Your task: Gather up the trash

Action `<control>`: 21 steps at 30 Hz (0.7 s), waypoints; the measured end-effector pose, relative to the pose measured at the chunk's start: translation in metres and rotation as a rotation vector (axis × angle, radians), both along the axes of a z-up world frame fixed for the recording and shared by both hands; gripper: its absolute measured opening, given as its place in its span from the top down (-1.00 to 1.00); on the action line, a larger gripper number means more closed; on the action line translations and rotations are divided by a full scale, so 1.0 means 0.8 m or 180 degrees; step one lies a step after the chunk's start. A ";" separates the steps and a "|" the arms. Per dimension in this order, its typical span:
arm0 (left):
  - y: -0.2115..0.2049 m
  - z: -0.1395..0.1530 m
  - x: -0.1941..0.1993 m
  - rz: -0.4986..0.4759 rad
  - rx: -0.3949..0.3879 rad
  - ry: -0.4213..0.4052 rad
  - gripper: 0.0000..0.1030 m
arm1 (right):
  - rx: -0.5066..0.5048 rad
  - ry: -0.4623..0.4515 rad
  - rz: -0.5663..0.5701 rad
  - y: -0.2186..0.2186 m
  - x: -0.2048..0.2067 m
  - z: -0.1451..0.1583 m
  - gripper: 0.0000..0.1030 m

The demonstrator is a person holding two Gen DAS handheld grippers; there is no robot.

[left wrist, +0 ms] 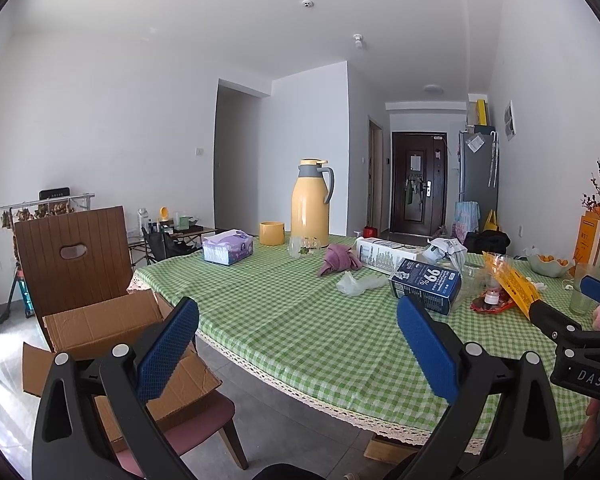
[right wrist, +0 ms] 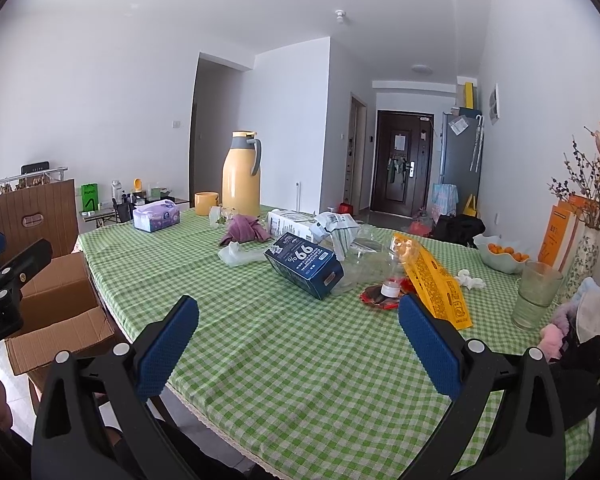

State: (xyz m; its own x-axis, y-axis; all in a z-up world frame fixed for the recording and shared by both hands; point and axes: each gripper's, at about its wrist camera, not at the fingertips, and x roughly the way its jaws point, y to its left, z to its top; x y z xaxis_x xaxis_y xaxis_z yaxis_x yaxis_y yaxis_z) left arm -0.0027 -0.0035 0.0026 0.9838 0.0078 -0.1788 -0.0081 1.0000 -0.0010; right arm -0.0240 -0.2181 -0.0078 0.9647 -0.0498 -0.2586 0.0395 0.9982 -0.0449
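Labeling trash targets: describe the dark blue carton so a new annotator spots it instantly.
Start at the table with the green checked cloth and find the tall yellow jug at its far side. Nearer than it, mid-table, lies the blue carton on its side. Unlike the white carton behind it, it is dark blue with a big white "99%".

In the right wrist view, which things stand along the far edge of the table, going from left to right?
Tissue box → yellow cup → yellow thermos jug → white carton lying on its side. Further right the items overlap too much to order.
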 end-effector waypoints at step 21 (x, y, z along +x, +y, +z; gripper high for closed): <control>-0.005 -0.003 -0.001 0.0009 0.0038 -0.0025 -0.86 | -0.0015 0.0008 -0.0003 -0.005 0.006 0.001 -0.88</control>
